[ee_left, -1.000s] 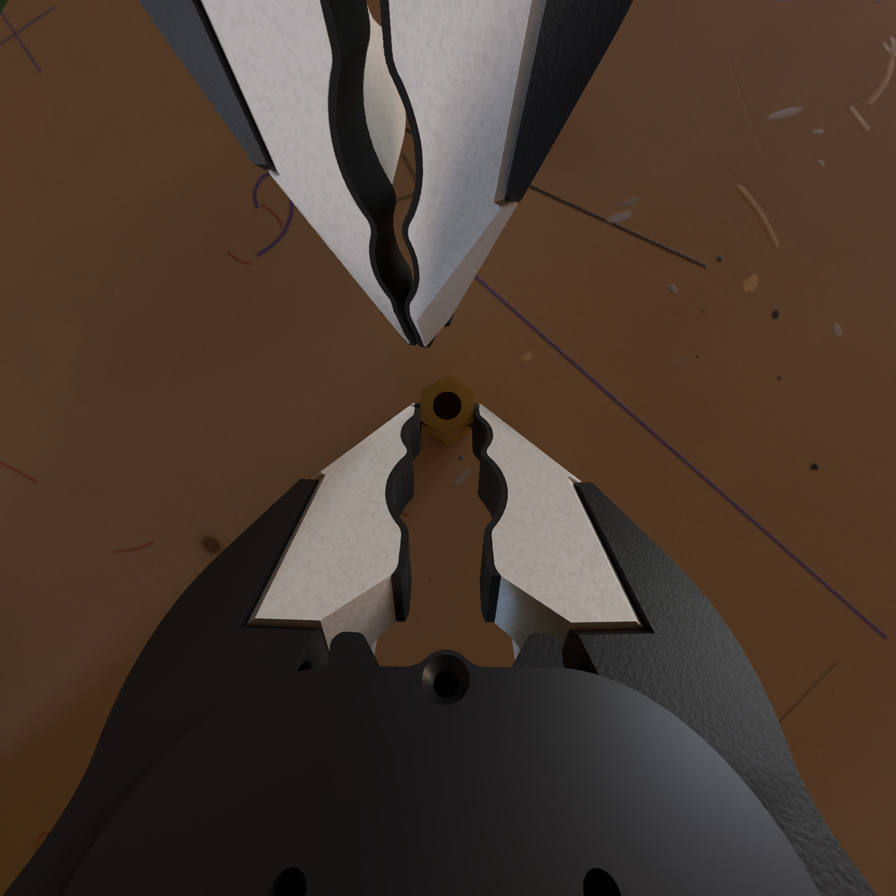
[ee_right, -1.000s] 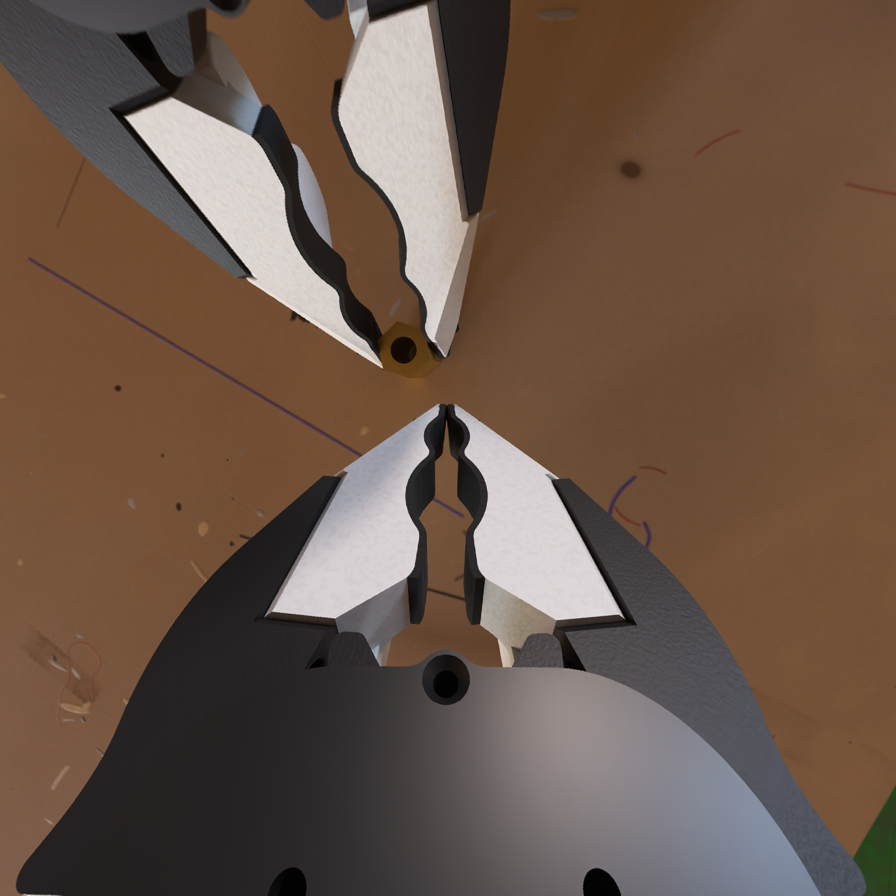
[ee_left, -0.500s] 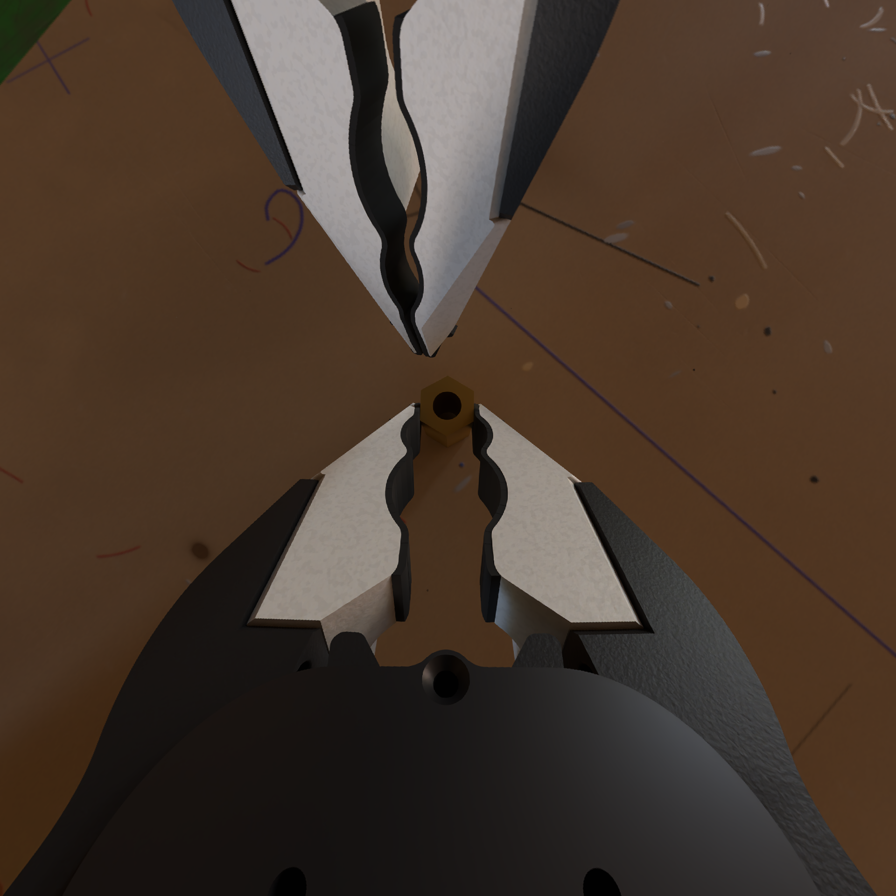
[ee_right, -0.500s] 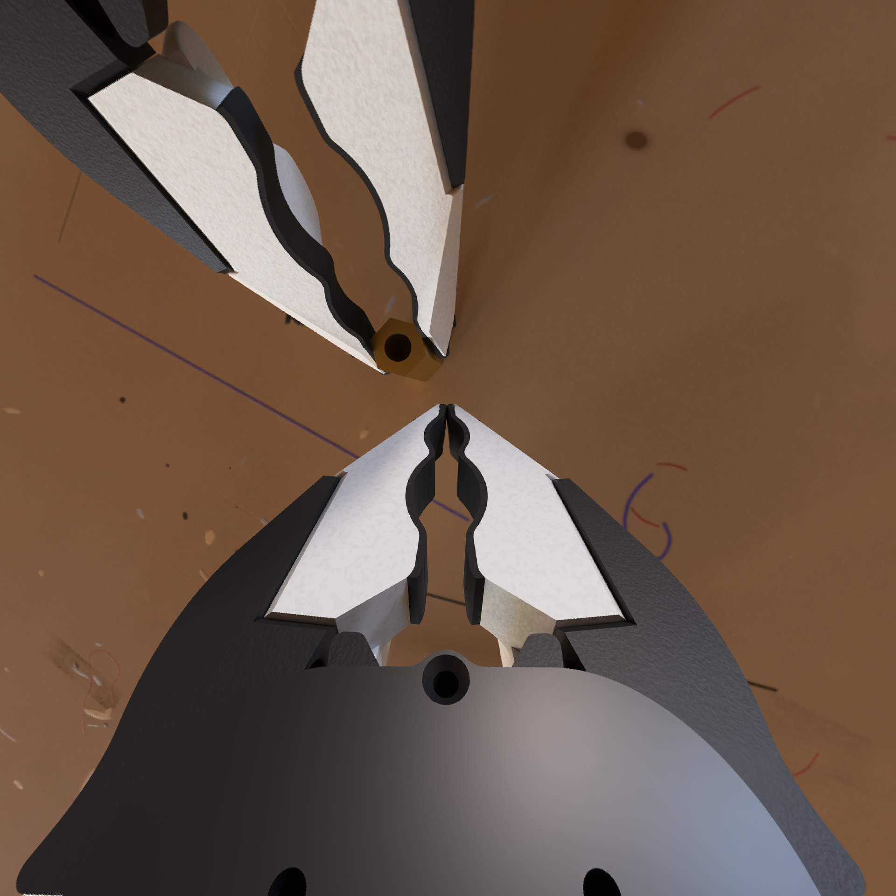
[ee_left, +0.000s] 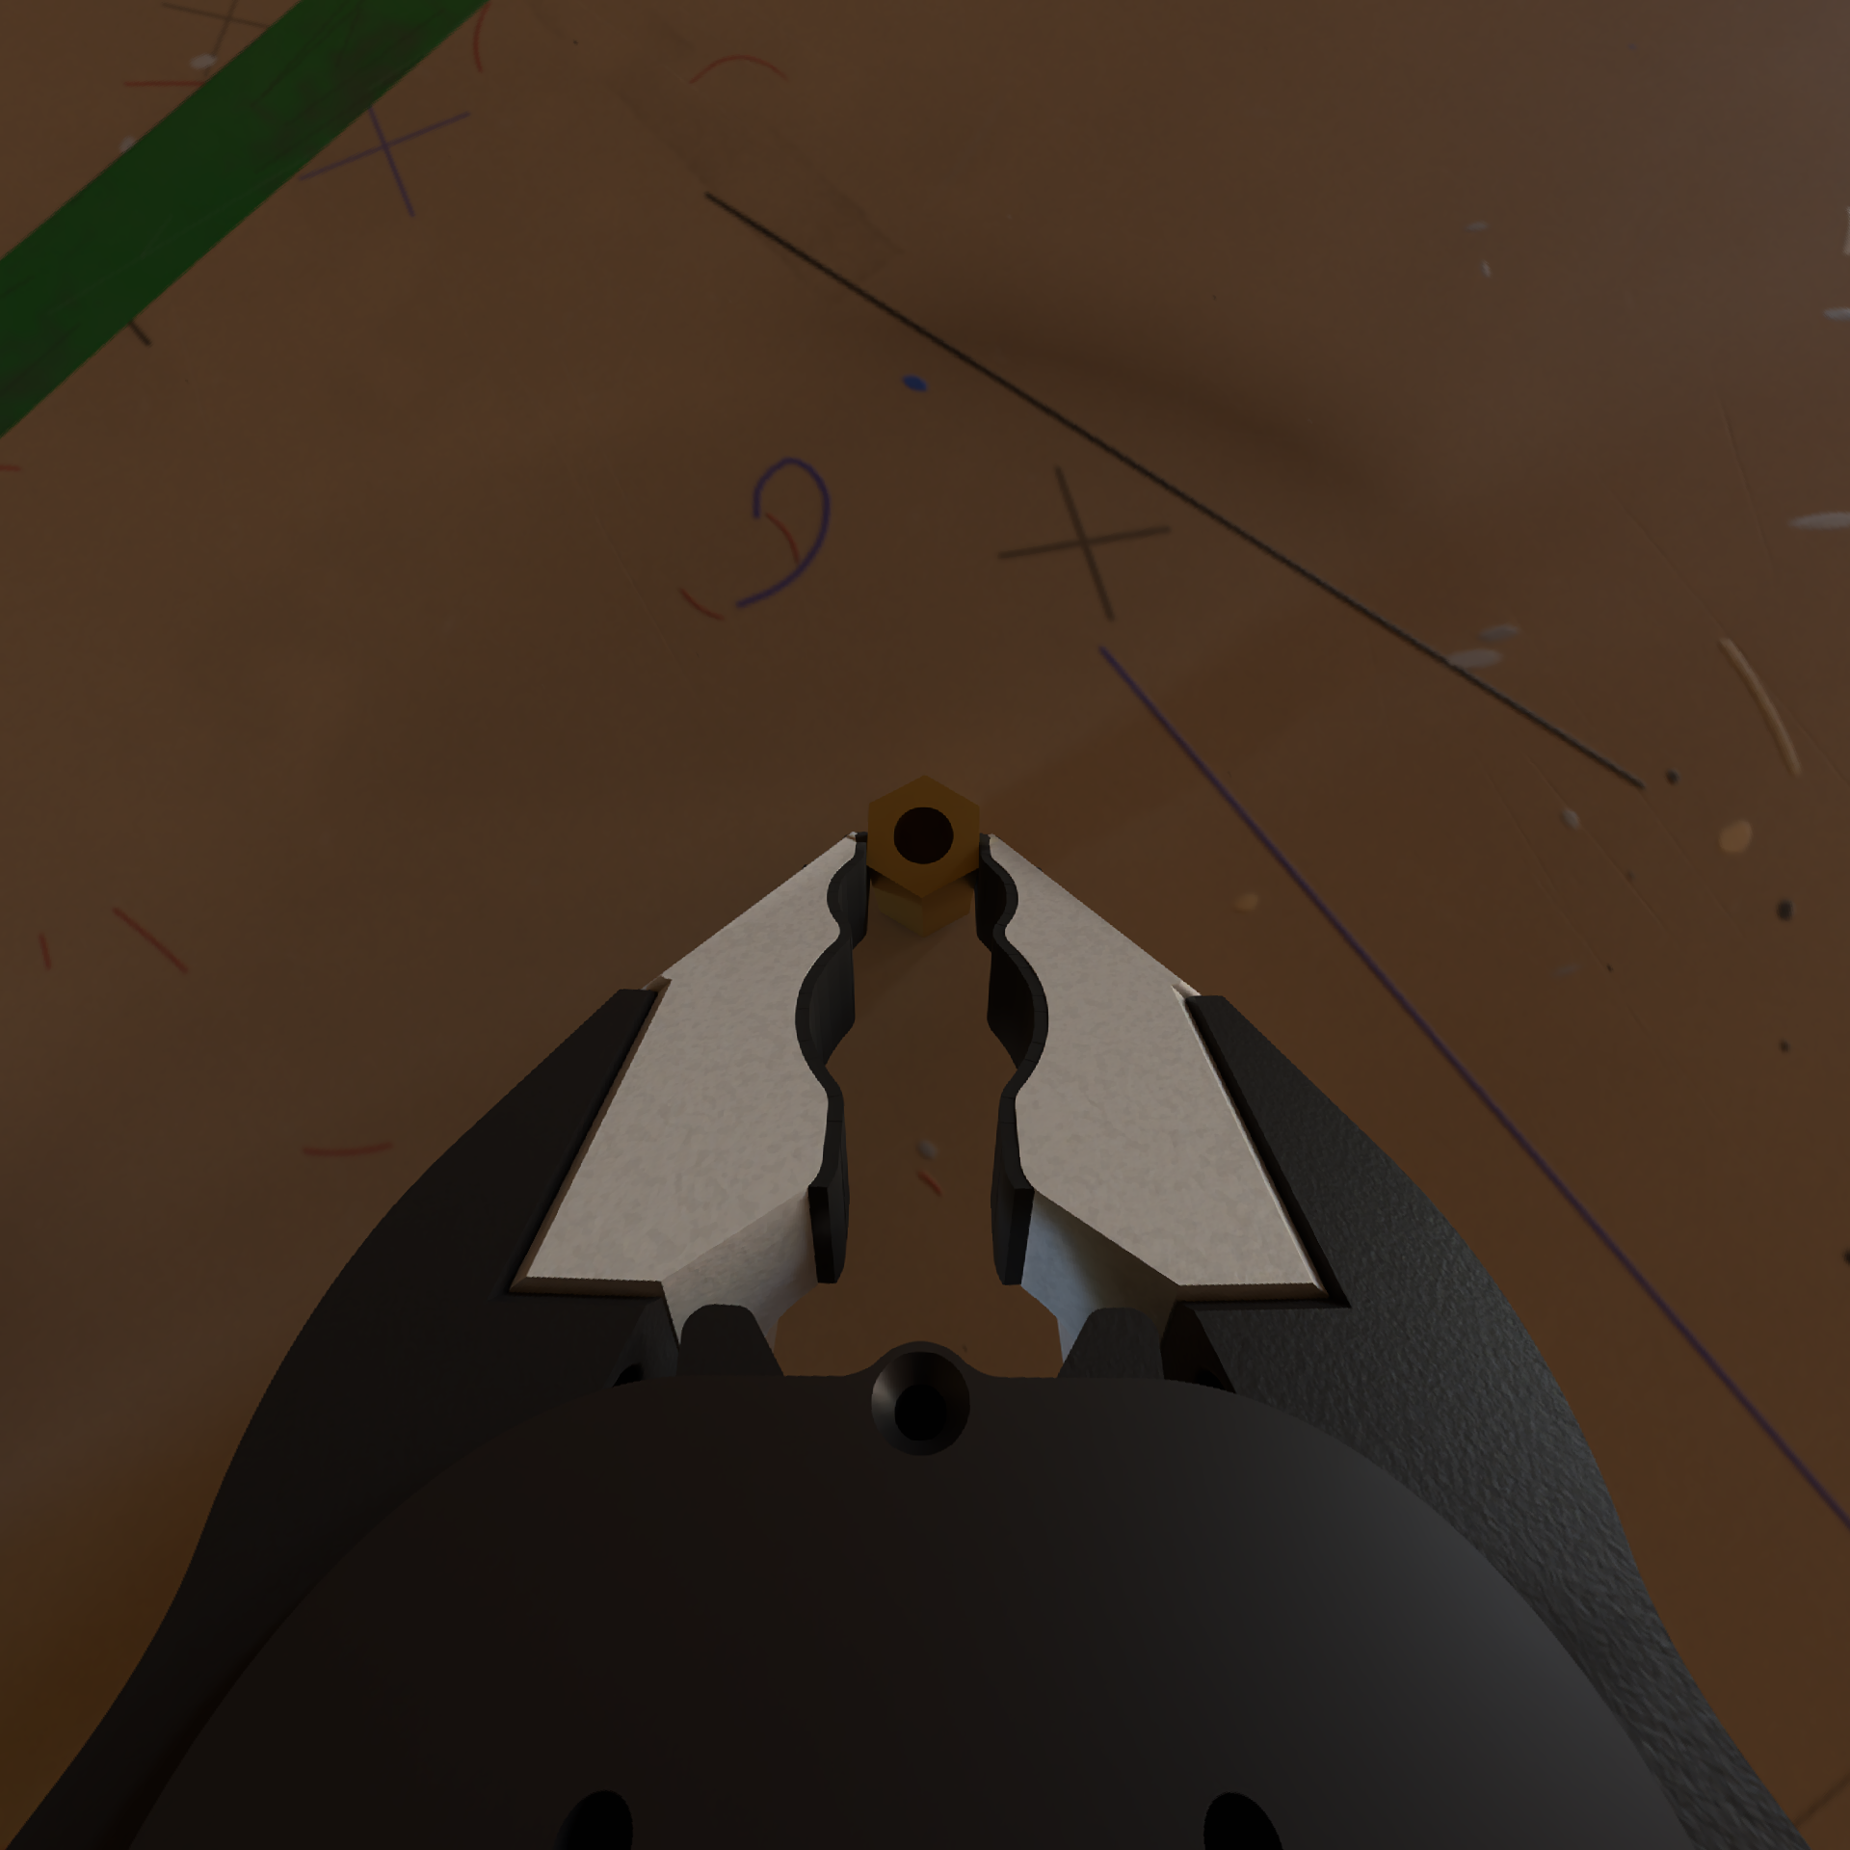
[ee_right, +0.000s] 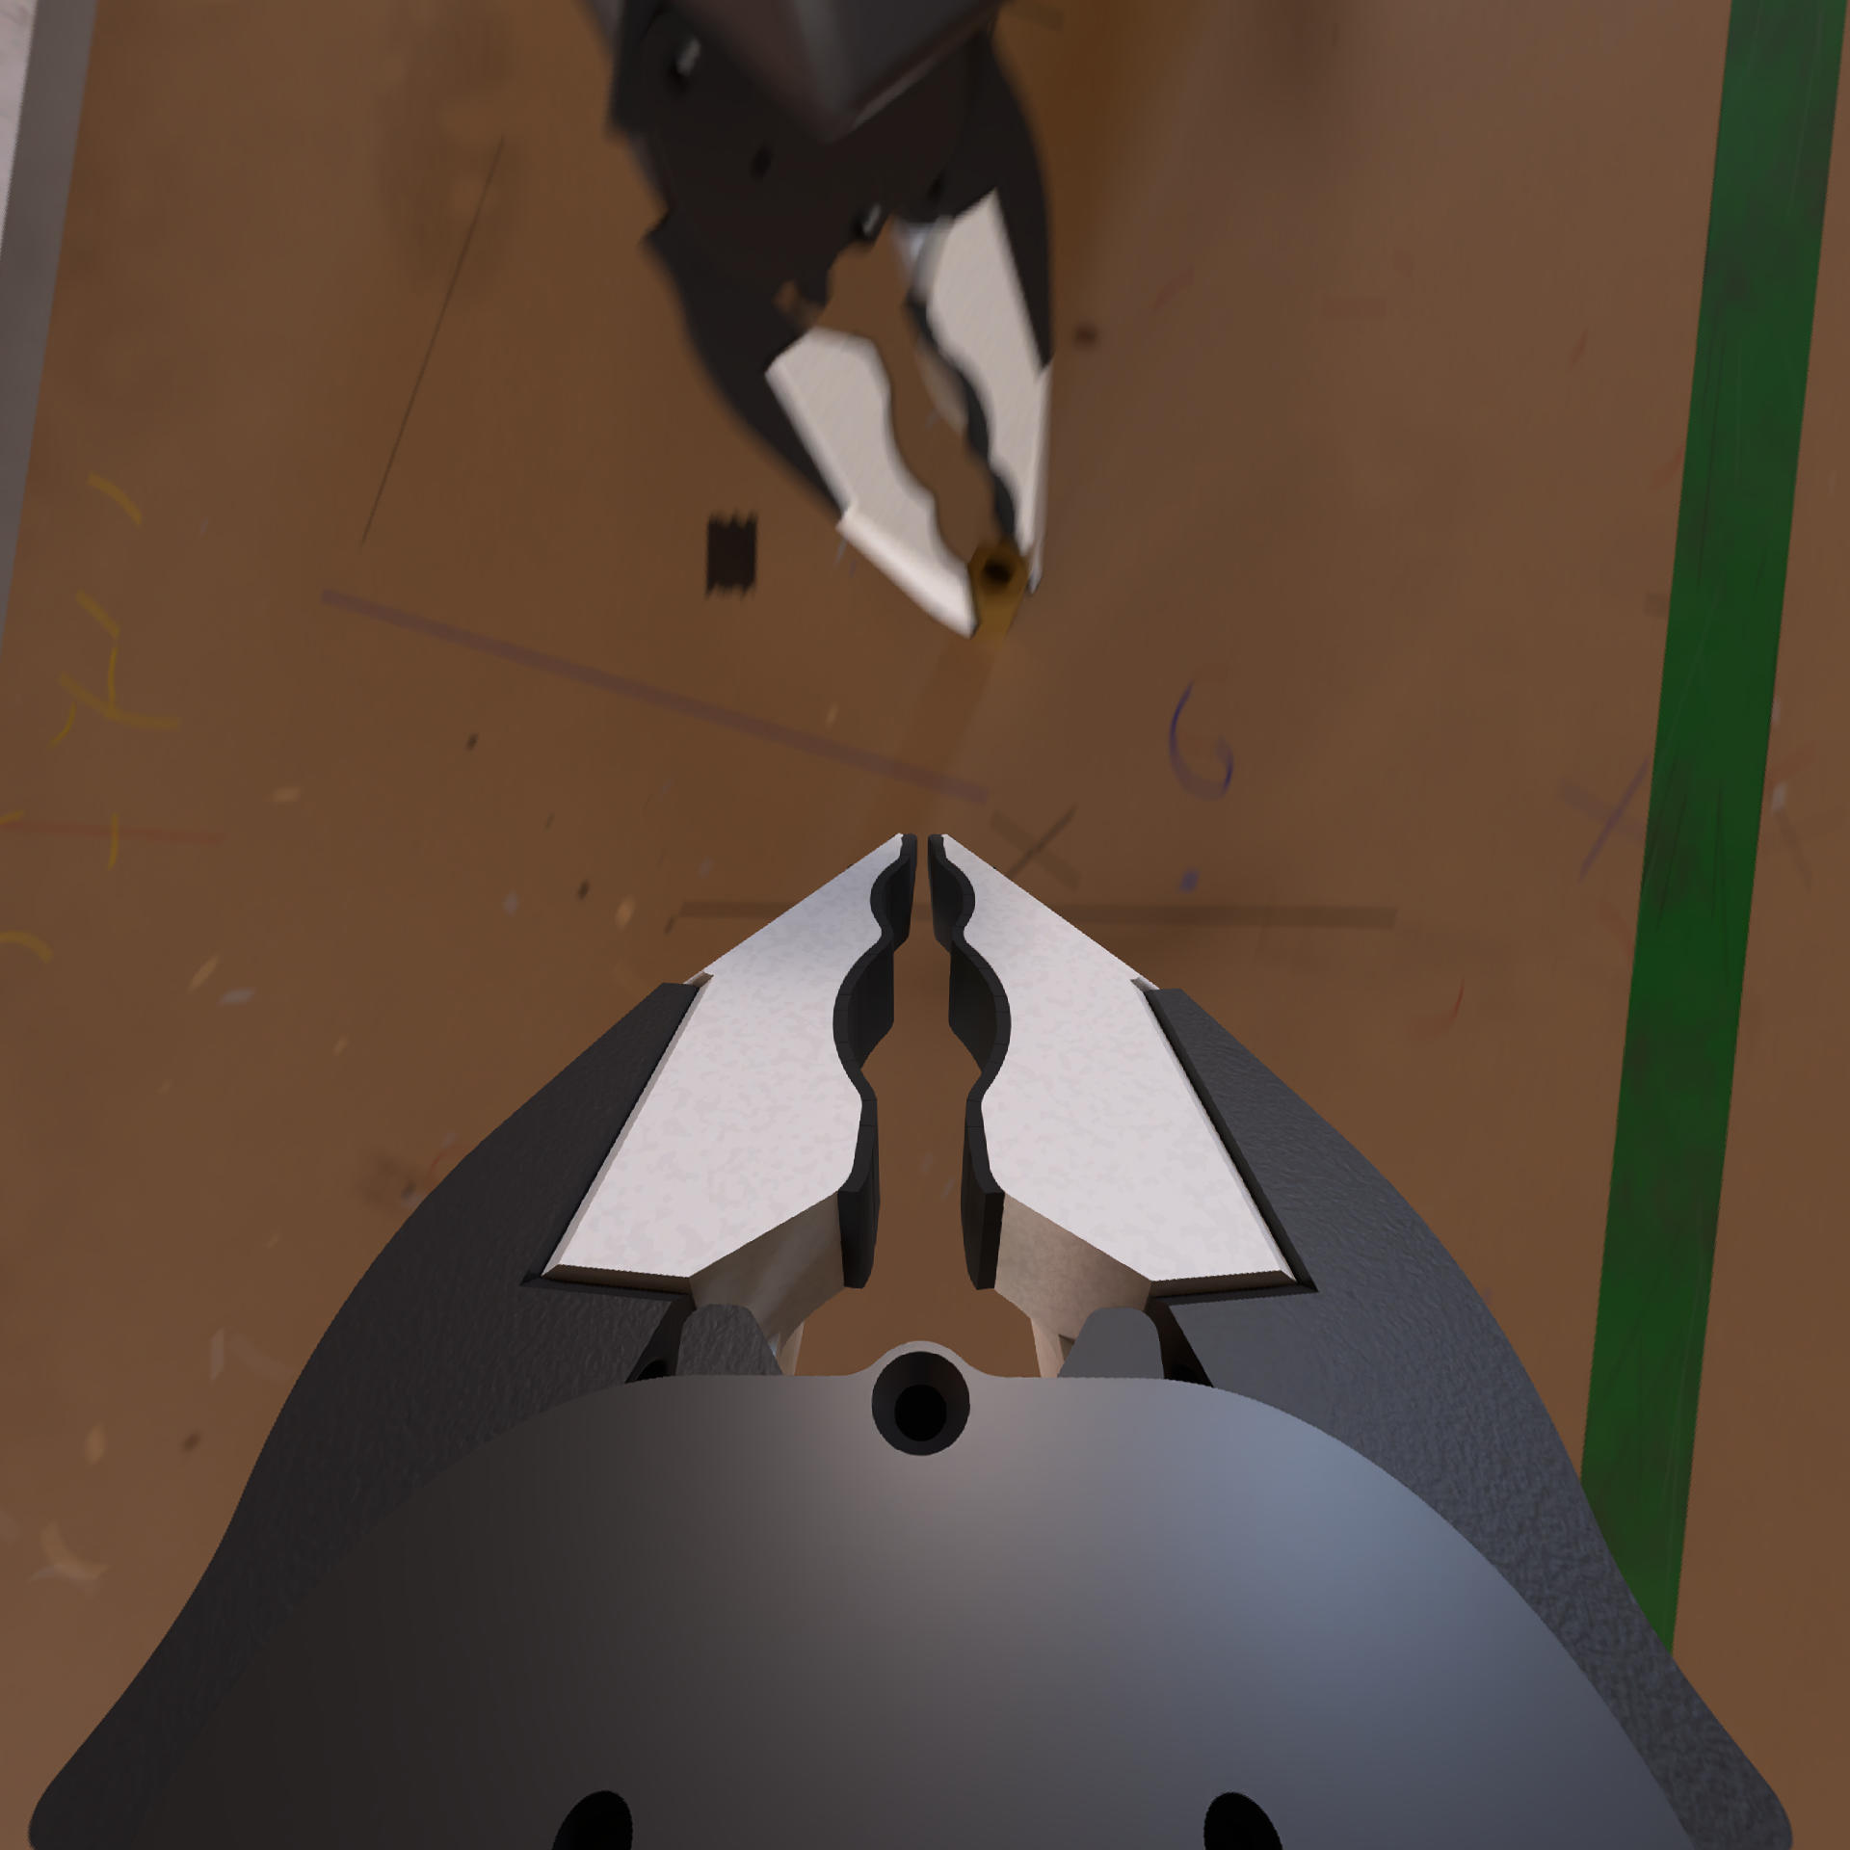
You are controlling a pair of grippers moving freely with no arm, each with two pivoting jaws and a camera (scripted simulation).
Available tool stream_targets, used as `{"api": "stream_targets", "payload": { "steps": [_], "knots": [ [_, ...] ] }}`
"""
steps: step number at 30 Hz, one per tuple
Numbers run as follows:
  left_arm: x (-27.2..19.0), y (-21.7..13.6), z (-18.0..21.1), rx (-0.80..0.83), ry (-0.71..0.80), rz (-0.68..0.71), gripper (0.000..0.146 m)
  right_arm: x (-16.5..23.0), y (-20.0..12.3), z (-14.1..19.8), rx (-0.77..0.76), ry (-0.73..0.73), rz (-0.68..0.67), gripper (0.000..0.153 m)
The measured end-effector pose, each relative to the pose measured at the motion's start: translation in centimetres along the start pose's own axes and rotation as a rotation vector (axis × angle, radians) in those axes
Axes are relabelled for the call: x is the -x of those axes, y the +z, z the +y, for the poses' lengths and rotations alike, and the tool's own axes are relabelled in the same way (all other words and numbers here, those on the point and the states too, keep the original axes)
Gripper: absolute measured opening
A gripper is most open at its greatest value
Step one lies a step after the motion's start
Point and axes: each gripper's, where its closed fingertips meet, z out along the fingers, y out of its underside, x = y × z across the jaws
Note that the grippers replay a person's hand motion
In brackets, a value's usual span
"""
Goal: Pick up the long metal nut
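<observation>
Left wrist view: left gripper (ee_left: pixel 922 841) clenched on brass hex nut (ee_left: pixel 922 836) at fingertips, bore facing camera, above scuffed brown wooden tabletop (ee_left: pixel 501 701) marked with pen lines, crosses. Green strip (ee_left: pixel 180 190) far left of nut. Right gripper (ee_right: pixel 921 841) pressed closed, empty, well apart from nut (ee_right: pixel 996 586).

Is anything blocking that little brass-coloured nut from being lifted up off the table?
Nothing visible does. The long metal nut sits clamped between the left gripper fingertips, with only bare brown table around it. The right gripper is shut and well apart from it.
</observation>
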Motion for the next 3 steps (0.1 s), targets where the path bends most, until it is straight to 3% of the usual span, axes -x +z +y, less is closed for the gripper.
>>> {"api": "stream_targets", "payload": {
  "steps": [3],
  "knots": [
    [0.5,0.7,-0.8,0.007,-0.016,0.008,0.020,3.2,-2.9,5.2,0.066,0.063,0.033,0.004]
  ]
}}
